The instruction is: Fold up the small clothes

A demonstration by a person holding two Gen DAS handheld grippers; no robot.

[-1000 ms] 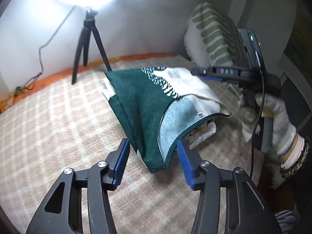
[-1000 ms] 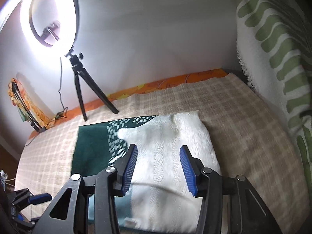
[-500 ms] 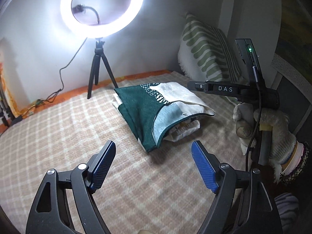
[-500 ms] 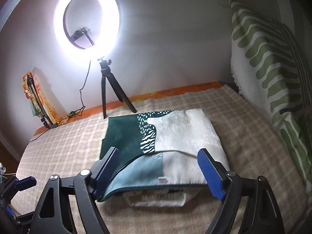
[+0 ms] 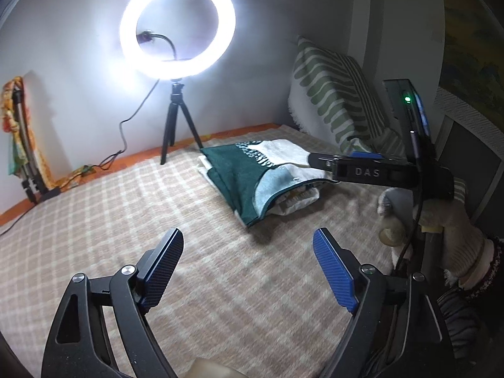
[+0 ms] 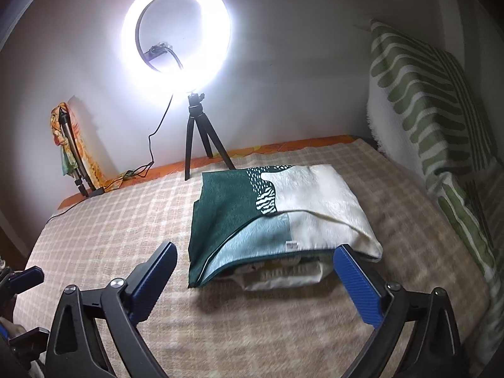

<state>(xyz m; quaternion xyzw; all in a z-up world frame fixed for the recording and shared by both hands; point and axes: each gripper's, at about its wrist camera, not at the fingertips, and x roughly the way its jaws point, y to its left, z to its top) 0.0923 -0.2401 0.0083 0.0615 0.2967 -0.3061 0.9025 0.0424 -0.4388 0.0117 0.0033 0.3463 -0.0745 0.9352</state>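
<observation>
A folded green, pale blue and cream garment lies flat on the checked bedcover, with white cloth showing under its front edge. It also shows in the left wrist view. My left gripper is open and empty, held back from the garment above the bedcover. My right gripper is open and empty, its fingers either side of the garment's front edge and apart from it. In the left wrist view the right gripper's body reaches in from the right.
A lit ring light on a black tripod stands at the back edge of the bed by the wall, its cable trailing left. A green-striped pillow leans at the right. A second small stand with colourful cloth is at the back left.
Both grippers opened wide and drew back from the garment. The garment, held up by the left gripper a second ago, now lies folded on the bed.
</observation>
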